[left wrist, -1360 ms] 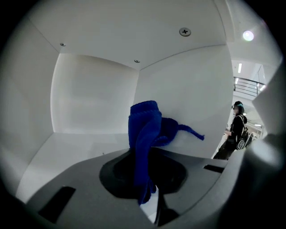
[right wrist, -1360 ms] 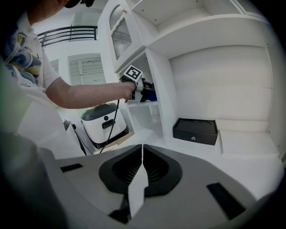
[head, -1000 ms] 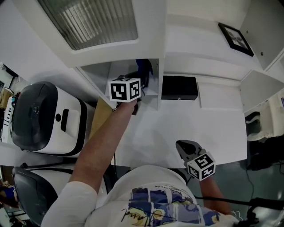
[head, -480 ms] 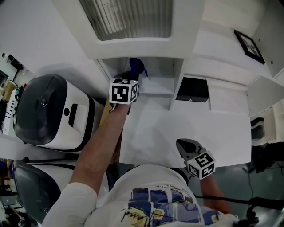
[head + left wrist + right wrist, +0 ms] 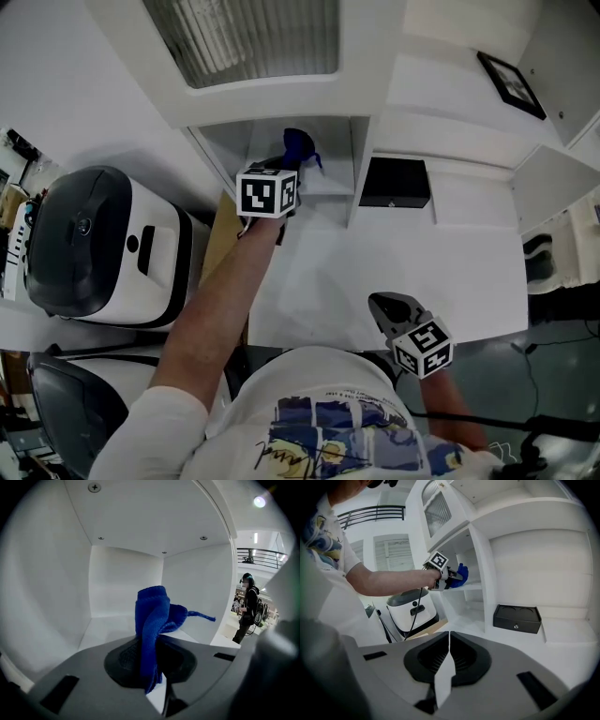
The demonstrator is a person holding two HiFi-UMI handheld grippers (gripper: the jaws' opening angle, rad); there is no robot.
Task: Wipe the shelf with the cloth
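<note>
Inside shelf (image 5: 119, 623): cloth (image 5: 152, 613) pinched between left gripper (image 5: 151, 644) jaws; right gripper (image 5: 448, 651) jaws closed.

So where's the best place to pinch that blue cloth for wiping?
Probably its bunched middle, coming from the open front of the shelf, as the left tool does: the cloth is folded thick there, and its loose end sticks out ahead to rub with.

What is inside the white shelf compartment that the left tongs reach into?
Only the blue cloth, clamped in the left tongs, shows there; the shelf compartment looks otherwise bare. The floor under the tongs is hidden by them.
</note>
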